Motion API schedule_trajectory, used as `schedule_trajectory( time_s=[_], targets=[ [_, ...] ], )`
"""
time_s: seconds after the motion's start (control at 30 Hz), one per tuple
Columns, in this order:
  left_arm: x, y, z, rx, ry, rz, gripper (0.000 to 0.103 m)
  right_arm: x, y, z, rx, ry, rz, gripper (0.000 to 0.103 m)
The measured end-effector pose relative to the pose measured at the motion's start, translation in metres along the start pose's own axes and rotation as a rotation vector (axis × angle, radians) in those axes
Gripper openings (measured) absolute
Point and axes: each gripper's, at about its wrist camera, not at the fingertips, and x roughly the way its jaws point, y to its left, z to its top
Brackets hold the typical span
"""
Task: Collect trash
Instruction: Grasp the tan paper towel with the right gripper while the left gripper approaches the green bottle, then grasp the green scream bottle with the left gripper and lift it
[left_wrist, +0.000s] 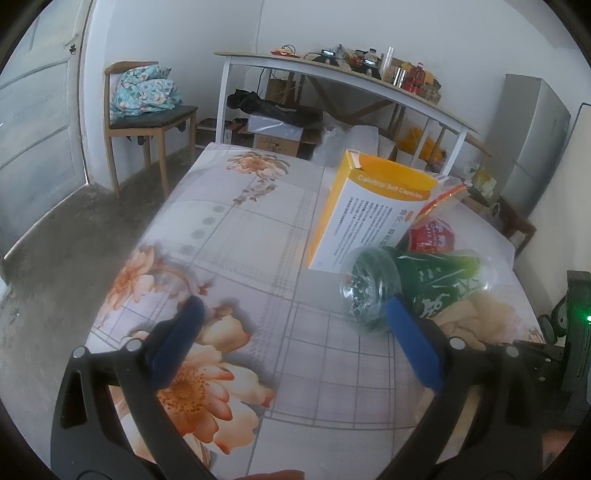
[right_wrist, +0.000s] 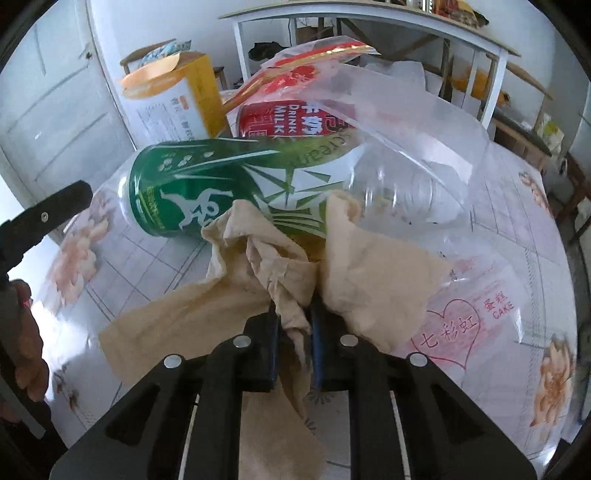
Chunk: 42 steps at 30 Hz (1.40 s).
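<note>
A crumpled beige paper tissue (right_wrist: 273, 266) lies on the floral tablecloth (right_wrist: 517, 221), and my right gripper (right_wrist: 295, 317) is shut on a pinched fold of it. Just behind it lies a clear plastic bottle with a green label (right_wrist: 221, 184) on its side. Behind that are a red milk can (right_wrist: 288, 118), a yellow-and-white medicine box (right_wrist: 173, 107) and a clear plastic wrapper (right_wrist: 480, 306) printed with a red heart. In the left wrist view my left gripper (left_wrist: 295, 314) stands open over the cloth, left of the bottle (left_wrist: 406, 284), the box (left_wrist: 369, 214) and the tissue (left_wrist: 480, 317).
A wooden chair (left_wrist: 147, 122) with a folded quilt stands at the back left by a door (left_wrist: 37, 129). A white-framed long table (left_wrist: 351, 85) loaded with items runs along the back. Boxes and bags sit under it. A grey cabinet (left_wrist: 532, 129) stands at the right.
</note>
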Motion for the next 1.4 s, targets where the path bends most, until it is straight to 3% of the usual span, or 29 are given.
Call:
schedule_trajectory(
  time_s=[0.17,0.3,0.47,0.6,0.7,0.8,0.97,1.1,1.17,1.2,1.23,1.27,1.3,1.4],
  targets=[
    [-0.002,-0.008,0.000,0.028,-0.003,-0.032,0.095,0.000,0.012,0.004,-0.019,0.005,0.003,0.006],
    [-0.006,-0.024,0.006,0.126,-0.021,-0.095,0.095,-0.001,0.013,0.001,-0.028,0.014,0.013,0.006],
    [-0.006,-0.058,0.024,0.386,-0.006,-0.280,0.095,-0.003,0.007,-0.001,-0.019,0.022,0.028,0.005],
    [0.009,-0.087,0.033,0.612,0.044,-0.350,0.095,-0.005,-0.003,-0.001,-0.010,0.025,0.035,0.005],
    [0.025,-0.100,0.037,0.723,0.141,-0.419,0.095,-0.005,-0.011,-0.001,0.003,0.029,0.035,0.005],
    [0.044,-0.110,0.040,0.831,0.209,-0.418,0.095,-0.004,-0.021,-0.001,0.015,0.030,0.026,0.005],
    [0.076,-0.126,0.044,0.903,0.376,-0.466,0.095,-0.006,-0.029,-0.007,0.025,0.032,0.022,0.005],
    [0.105,-0.139,0.031,1.024,0.471,-0.409,0.095,-0.005,-0.031,-0.008,0.028,0.032,0.027,0.005],
    [0.112,-0.141,0.025,1.038,0.538,-0.432,0.095,-0.007,-0.027,-0.010,0.028,0.032,0.027,0.005],
    [0.116,-0.140,0.022,1.055,0.561,-0.435,0.092,-0.007,-0.025,-0.011,0.026,0.032,0.026,0.005],
    [0.119,-0.141,0.020,1.078,0.555,-0.415,0.079,-0.007,-0.026,-0.012,0.025,0.031,0.026,0.005],
    [0.120,-0.137,0.021,1.063,0.551,-0.446,0.067,-0.007,-0.026,-0.012,0.027,0.030,0.028,0.005],
    [0.122,-0.136,0.027,1.023,0.559,-0.462,0.060,-0.007,-0.029,-0.013,0.026,0.028,0.030,0.006],
    [0.129,-0.130,0.034,0.968,0.573,-0.467,0.060,-0.006,-0.030,-0.013,0.028,0.028,0.032,0.006]
  ],
)
